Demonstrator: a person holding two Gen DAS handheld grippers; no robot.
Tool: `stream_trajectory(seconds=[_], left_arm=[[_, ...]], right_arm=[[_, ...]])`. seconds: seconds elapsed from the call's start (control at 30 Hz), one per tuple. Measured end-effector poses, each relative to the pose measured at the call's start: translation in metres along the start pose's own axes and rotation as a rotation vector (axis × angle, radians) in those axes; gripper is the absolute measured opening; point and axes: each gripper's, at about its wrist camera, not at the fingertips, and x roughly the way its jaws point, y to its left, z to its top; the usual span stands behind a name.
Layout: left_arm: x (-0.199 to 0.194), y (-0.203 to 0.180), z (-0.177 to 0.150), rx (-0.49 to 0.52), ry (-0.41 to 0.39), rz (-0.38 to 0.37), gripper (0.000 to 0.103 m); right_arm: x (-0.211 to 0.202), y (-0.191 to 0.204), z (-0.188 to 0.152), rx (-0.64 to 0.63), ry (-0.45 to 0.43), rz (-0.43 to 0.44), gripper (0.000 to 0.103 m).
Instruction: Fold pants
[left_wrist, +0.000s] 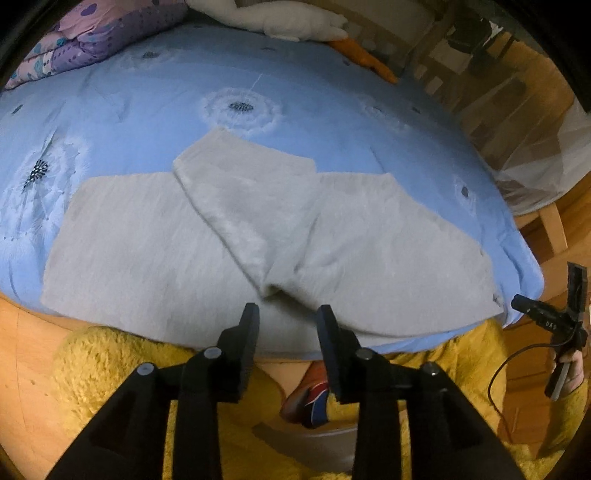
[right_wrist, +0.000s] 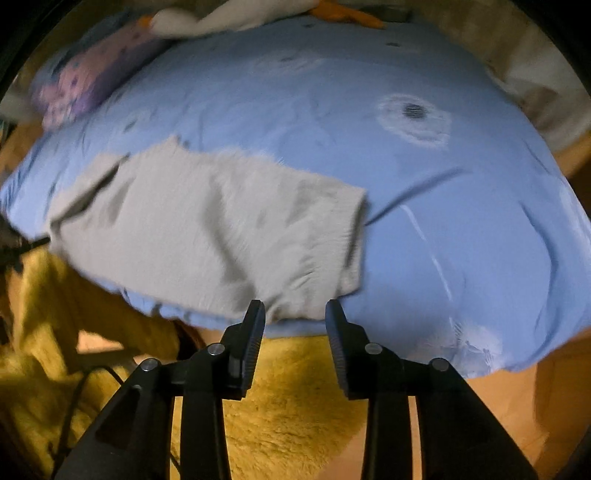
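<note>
Light grey pants (left_wrist: 236, 236) lie spread on a blue bedspread (left_wrist: 155, 110), with one leg folded diagonally across the middle. My left gripper (left_wrist: 288, 314) is open and empty, just off the near edge of the pants at the fold. In the right wrist view the pants (right_wrist: 207, 221) lie left of centre with the waistband end to the right. My right gripper (right_wrist: 295, 310) is open and empty at the near edge of that end. The right gripper also shows in the left wrist view (left_wrist: 565, 325), low at the far right.
A purple patterned quilt (left_wrist: 88, 37) and a white plush toy (left_wrist: 288, 18) lie at the far side of the bed. A yellow fluffy garment or rug (right_wrist: 288, 398) lies below the bed edge on a wooden floor (left_wrist: 22, 354). Wooden furniture (left_wrist: 491, 96) stands at the right.
</note>
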Motion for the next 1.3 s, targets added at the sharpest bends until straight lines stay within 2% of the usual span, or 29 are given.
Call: stream_trajectory(seconds=[0.17,0.3,0.57,0.63,0.73,0.83,0.9,0.93,0.97,1.03,1.13,1.23,1.3], left_arm=[[0.012,-0.006,0.007,-0.013,0.029,0.010,0.034],[0.021,-0.006,0.009,-0.047,0.039,0.014,0.034],[0.036,-0.009,0.013,-0.052,0.067,0.036,0.034],[0.038,-0.009,0.013,-0.061,0.072,0.037,0.034],[0.040,-0.009,0.012,-0.061,0.071,0.042,0.034],[0.043,-0.009,0.012,-0.067,0.071,0.043,0.034],[0.044,-0.008,0.012,-0.067,0.064,0.035,0.031],[0.043,-0.008,0.012,-0.069,0.054,0.020,0.011],[0.042,-0.007,0.012,-0.077,0.046,-0.003,0.003],[0.037,-0.010,0.012,-0.076,0.023,-0.007,0.003],[0.031,-0.018,0.008,-0.023,0.003,0.023,0.003],[0.038,-0.022,-0.001,-0.005,0.032,0.034,0.003],[0.046,-0.020,-0.007,-0.010,0.059,0.043,0.003]], right_arm=[[0.004,-0.022,0.010,0.125,-0.021,0.021,0.034],[0.028,-0.030,0.013,0.234,0.069,0.089,0.034],[0.044,-0.048,0.007,0.389,0.114,0.164,0.034],[0.050,-0.047,0.008,0.427,0.139,0.204,0.034],[0.059,-0.045,0.009,0.448,0.184,0.218,0.034],[0.059,-0.042,0.011,0.450,0.184,0.206,0.034],[0.055,-0.039,0.016,0.438,0.169,0.185,0.021],[0.051,-0.036,0.019,0.417,0.157,0.168,0.021],[0.044,-0.033,0.025,0.387,0.133,0.151,0.020],[0.030,-0.029,0.035,0.332,0.080,0.114,0.019],[0.006,-0.020,0.051,0.230,-0.016,0.049,0.019],[0.006,-0.015,0.054,0.144,-0.038,-0.025,0.019],[0.022,-0.016,0.047,0.107,-0.007,-0.065,0.019]])
